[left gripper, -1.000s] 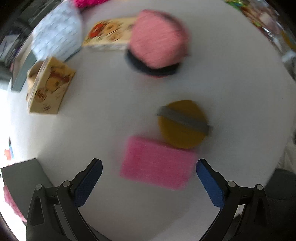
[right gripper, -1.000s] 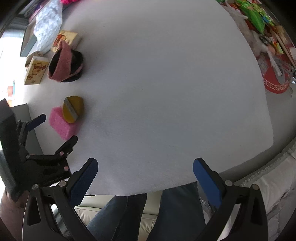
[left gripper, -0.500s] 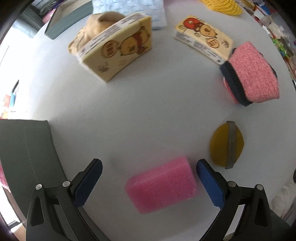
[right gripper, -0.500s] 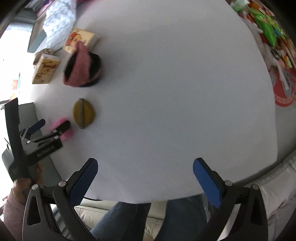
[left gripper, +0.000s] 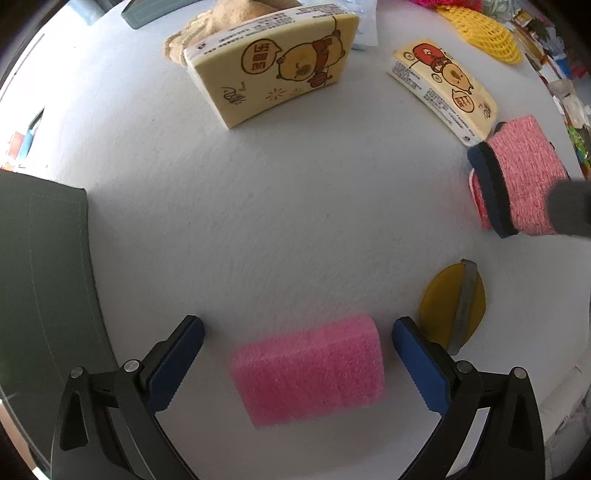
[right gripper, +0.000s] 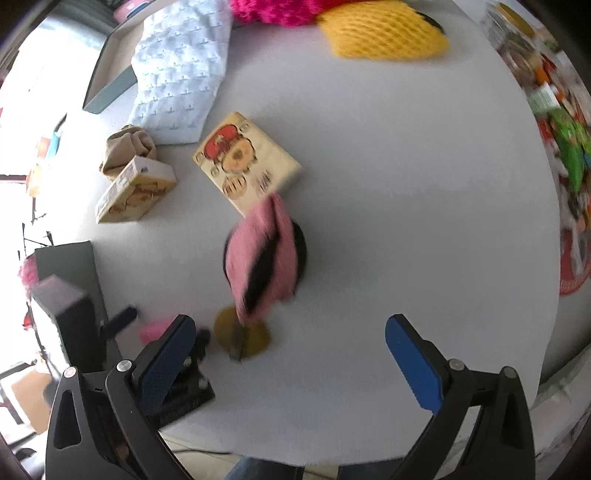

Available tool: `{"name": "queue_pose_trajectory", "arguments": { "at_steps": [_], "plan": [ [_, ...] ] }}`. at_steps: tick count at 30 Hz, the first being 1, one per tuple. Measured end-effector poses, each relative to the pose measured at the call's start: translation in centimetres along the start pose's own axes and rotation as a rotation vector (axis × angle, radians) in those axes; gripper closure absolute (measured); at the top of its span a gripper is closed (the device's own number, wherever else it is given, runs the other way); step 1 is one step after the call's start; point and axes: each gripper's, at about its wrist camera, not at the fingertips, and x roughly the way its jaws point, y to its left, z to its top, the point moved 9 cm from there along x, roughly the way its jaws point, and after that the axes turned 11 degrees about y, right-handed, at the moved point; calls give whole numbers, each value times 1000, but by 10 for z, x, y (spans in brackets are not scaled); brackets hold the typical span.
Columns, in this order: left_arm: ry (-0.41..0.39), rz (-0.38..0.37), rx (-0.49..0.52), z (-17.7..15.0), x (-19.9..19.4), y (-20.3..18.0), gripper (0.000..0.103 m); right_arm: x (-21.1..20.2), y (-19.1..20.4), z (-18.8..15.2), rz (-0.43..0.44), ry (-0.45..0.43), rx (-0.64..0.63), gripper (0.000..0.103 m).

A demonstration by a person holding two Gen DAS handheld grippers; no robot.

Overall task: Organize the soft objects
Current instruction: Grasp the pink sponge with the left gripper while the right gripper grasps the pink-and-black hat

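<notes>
A pink foam sponge (left gripper: 308,367) lies on the white table between the fingers of my open left gripper (left gripper: 297,347), untouched by either pad. A yellow round pad with a grey strap (left gripper: 454,308) rests just right of the right finger. A pink-and-black knitted piece (left gripper: 517,177) sits farther right. In the right wrist view my right gripper (right gripper: 290,345) hangs open and empty above the table's near edge, with the yellow pad (right gripper: 242,334) and the blurred pink knitted piece (right gripper: 264,254) ahead of it. The left gripper (right gripper: 122,321) shows there at the lower left.
Two yellow cartoon tissue packs (left gripper: 273,66) (left gripper: 445,86) lie at the back, with a tan cloth (left gripper: 221,18) behind one. A dark green box (left gripper: 40,280) stands at the left. Yellow foam netting (right gripper: 384,33), a white quilted pack (right gripper: 181,70) and a magenta fluffy item (right gripper: 273,11) sit farther back.
The left gripper has closed in on the pink sponge, which now sits squarely between its fingers. The right gripper has swung forward and left toward the knitted piece and yellow pad.
</notes>
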Motion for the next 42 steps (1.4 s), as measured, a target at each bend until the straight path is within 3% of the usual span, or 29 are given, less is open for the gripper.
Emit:
{"name": "queue_pose_trajectory", "arguments": {
  "at_steps": [11, 18, 20, 21, 29, 35, 38, 41, 42],
  "plan": [
    [18, -13, -41, -15, 14, 19, 0, 48, 16, 38, -69, 68, -20, 0],
    [20, -15, -48, -12, 19, 16, 0, 60, 20, 45, -165, 98, -22, 0],
    [18, -18, -52, -20, 10, 55, 0, 64, 28, 43, -209, 103, -51, 0],
    [18, -18, -52, -20, 10, 54, 0, 64, 30, 43, -223, 86, -60, 0],
    [19, -19, -54, -27, 5, 63, 0, 63, 42, 46, -219, 35, -63, 0],
    [57, -27, -79, -27, 7, 62, 0, 57, 33, 41, -194, 62, -75, 1],
    [51, -33, -83, -30, 5, 65, 8, 47, 28, 37, -197, 45, -72, 17],
    [38, -35, -85, -34, -1, 69, 27, 36, 26, 33, -177, 25, -87, 46],
    [36, -38, -82, -34, -3, 70, 31, 32, 27, 30, -147, 23, -89, 62]
  ]
}}
